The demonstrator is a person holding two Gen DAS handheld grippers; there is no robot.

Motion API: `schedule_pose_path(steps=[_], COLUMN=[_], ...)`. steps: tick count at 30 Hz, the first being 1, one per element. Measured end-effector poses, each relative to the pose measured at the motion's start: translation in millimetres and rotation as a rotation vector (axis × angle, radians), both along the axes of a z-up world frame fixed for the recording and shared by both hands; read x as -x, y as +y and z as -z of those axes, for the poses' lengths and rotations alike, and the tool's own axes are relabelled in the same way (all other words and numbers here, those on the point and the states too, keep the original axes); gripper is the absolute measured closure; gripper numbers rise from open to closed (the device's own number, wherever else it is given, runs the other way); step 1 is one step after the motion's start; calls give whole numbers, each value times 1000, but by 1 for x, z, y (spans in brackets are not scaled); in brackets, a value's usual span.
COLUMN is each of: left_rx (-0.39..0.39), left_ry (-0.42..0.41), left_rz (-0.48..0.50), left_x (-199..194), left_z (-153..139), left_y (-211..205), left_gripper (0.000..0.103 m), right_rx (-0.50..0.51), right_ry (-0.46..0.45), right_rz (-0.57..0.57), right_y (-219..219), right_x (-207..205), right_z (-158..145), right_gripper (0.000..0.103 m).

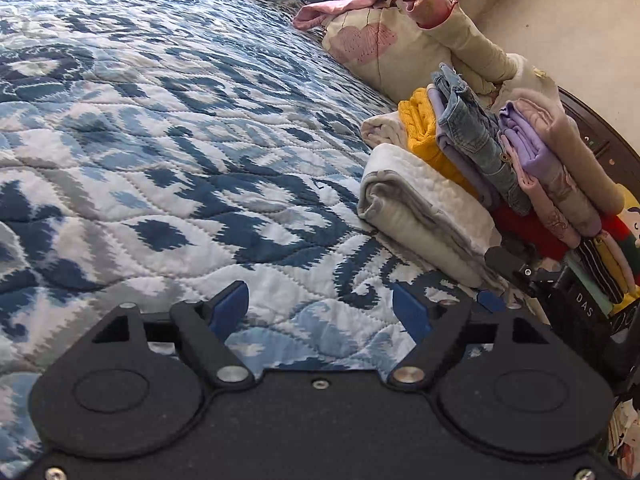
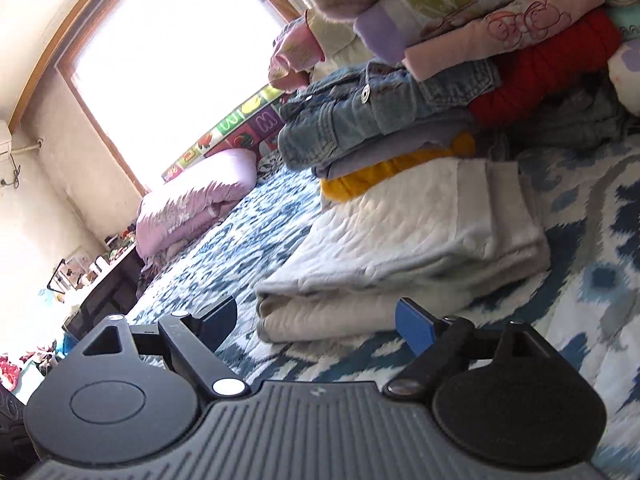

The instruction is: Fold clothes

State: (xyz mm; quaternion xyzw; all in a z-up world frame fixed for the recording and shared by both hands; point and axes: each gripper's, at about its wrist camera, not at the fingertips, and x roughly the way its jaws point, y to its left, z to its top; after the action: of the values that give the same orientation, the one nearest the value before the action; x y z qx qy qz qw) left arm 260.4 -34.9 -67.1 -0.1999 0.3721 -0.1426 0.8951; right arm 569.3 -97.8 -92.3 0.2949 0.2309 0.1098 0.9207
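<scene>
A folded white quilted garment lies on the blue patterned bedspread, beside a leaning stack of folded clothes in yellow, lilac, denim and pink. My left gripper hovers open over bare bedspread, left of the white garment, with nothing between its blue pads. The right gripper's body shows at the right edge of the left wrist view. In the right wrist view my right gripper stands open just in front of the white garment, its edge lying between the fingers but not clamped. The stack sits behind it.
A floral pillow with a pink cloth on it lies beyond the stack. A rolled lilac duvet rests at the far end of the bed under a bright window. A dark headboard runs behind the stack.
</scene>
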Motion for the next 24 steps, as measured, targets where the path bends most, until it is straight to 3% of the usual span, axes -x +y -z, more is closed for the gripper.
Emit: schedule_pose_path(steps=[2,7,11,18,24], left_rx=[-61,-132,-224,-380,-374], left_ry=[-11,-43,-68,-108,-91], left_rz=[-16,-45,-72,-119,-109], left_x=[22,76,107,158,178], left_z=[-7,-24,-34,-51,-56], left_y=[8,20,17,13,21], left_gripper=[21,16,1,0,0], right_rx=[47,120,179,292,318], right_ry=[47,120,187,207,226], right_rz=[-56,-94,-111,-147,-144], right_y=[19,54,79,113,122], right_x=[10,58,101,166,204], right_z=[-2,-15,-22,-47,-63], right_gripper=[1,1,0,0,0])
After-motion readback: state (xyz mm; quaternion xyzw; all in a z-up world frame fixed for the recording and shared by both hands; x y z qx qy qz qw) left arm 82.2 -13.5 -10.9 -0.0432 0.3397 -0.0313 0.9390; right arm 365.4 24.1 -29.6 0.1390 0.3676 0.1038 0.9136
